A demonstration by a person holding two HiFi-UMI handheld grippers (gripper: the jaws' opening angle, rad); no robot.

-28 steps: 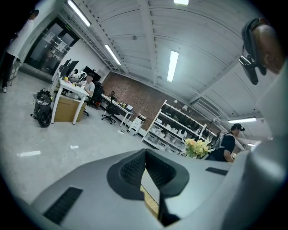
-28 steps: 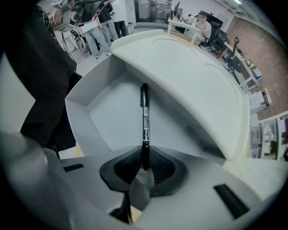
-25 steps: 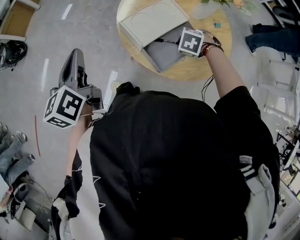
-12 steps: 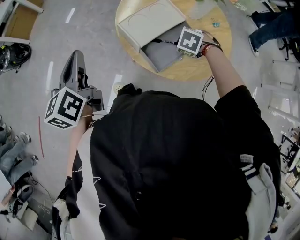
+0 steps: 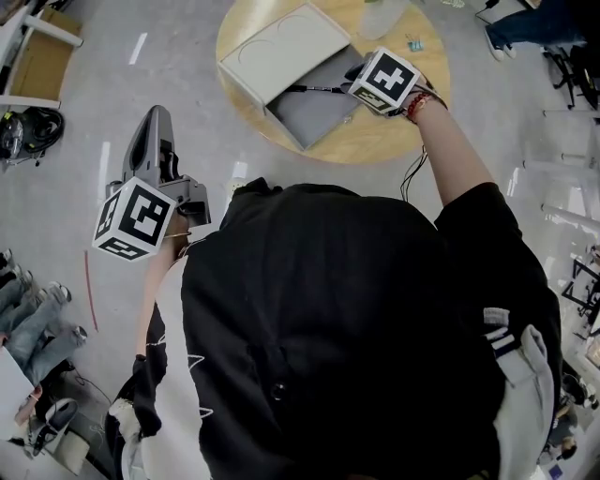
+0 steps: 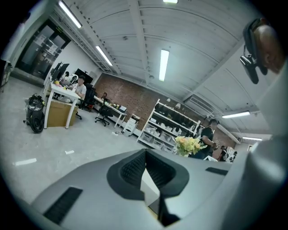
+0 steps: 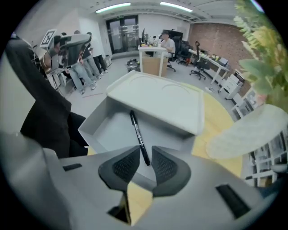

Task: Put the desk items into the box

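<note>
An open grey box [image 5: 314, 112] sits on the round wooden table [image 5: 375, 141], with its white lid [image 5: 281, 52] propped against the far side. A black pen [image 5: 314, 89] lies across the box floor [image 7: 103, 130]. The pen's [image 7: 137, 132] near end is between the tips of my right gripper [image 7: 145, 150]. Those jaws stand a little apart, wider than the pen. The right gripper [image 5: 356, 77] hovers over the box's right wall. My left gripper [image 5: 155, 117] hangs over the floor, left of the table. The left gripper [image 6: 145, 152] is shut and empty.
On the table's far side are a small teal clip [image 5: 413, 43], a clear vase [image 5: 380, 14] with flowers [image 7: 265, 58] and a pale dish [image 7: 252, 130]. A backpack [image 5: 23, 131] lies on the floor at left. Desks, chairs and standing people fill the room beyond.
The right gripper has tilted and drawn slightly right relative to the box, while the pen kept its place in the box. The left gripper has barely moved.
</note>
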